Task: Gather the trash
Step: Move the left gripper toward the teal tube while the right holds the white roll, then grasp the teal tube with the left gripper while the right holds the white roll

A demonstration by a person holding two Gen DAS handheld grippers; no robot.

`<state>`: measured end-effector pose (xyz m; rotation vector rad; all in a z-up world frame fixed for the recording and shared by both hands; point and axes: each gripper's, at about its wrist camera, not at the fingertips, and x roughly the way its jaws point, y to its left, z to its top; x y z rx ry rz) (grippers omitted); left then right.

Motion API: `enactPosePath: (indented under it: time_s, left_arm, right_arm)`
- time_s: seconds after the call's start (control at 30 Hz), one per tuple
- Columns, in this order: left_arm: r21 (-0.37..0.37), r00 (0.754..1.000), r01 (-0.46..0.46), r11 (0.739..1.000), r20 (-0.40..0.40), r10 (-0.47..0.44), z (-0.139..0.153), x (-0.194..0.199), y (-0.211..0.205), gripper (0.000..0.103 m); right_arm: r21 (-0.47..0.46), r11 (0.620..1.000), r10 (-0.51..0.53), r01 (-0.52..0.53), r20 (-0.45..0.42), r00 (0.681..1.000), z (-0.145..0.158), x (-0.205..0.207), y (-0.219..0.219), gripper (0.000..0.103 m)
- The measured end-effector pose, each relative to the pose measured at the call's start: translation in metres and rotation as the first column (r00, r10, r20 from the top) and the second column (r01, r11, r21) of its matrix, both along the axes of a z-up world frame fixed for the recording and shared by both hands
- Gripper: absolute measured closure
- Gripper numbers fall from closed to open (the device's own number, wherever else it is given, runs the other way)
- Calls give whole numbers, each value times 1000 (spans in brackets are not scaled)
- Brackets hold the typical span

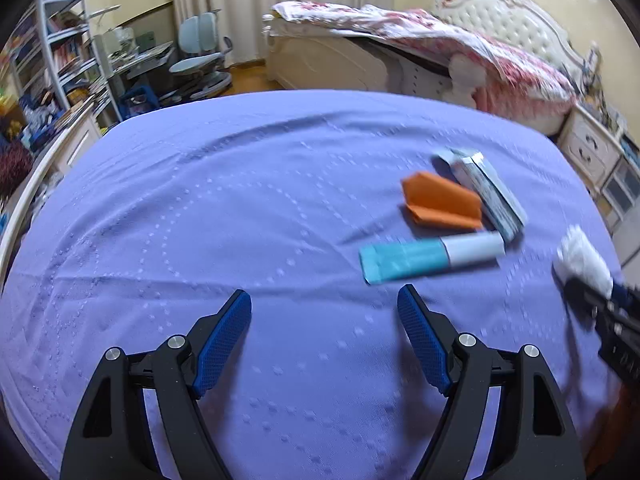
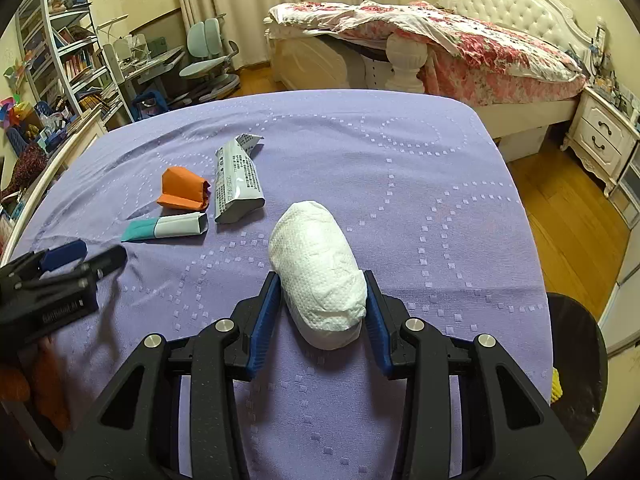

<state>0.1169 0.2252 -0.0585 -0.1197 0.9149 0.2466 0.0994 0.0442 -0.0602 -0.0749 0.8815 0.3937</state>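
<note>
My right gripper point(image 2: 322, 280) is shut on a white crumpled paper wad point(image 2: 316, 256), its blue pads pressing both sides just over the purple cloth. The same wad point(image 1: 582, 254) and right gripper point(image 1: 592, 296) show at the right edge of the left wrist view. Three pieces lie together on the cloth: an orange folded paper point(image 1: 440, 202) point(image 2: 182, 190), a teal and white carton point(image 1: 432, 256) point(image 2: 168, 228) and a silver printed packet point(image 1: 488, 192) point(image 2: 238, 184). My left gripper point(image 1: 324, 300) point(image 2: 90, 256) stands open and holds nothing, a little short and left of the carton.
The purple-clothed table point(image 1: 200, 200) drops off at its far and right edges. A dark round object point(image 2: 576, 368) stands by the table's right side over wooden floor. A bed point(image 2: 460, 48), a nightstand point(image 2: 600, 136), a desk chair point(image 2: 208, 60) and bookshelves point(image 2: 68, 52) lie beyond.
</note>
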Motion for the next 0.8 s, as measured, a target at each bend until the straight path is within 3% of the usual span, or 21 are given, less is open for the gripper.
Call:
enactPosePath:
  time_s: [0.17, 0.27, 0.8]
  left_arm:
    - [-2, 999, -45, 999, -15, 45, -3, 22, 19, 27]
    - [20, 999, -4, 1000, -52, 5, -4, 36, 22, 27]
    - [8, 992, 121, 993, -39, -121, -5, -5, -15, 27]
  right_arm:
    - [1, 1000, 0, 0, 1, 1000, 0, -3, -2, 63]
    - [2, 1000, 0, 0, 2, 1000, 0, -3, -1, 63]
    - [6, 1000, -3, 3, 0, 1000, 0, -4, -3, 63]
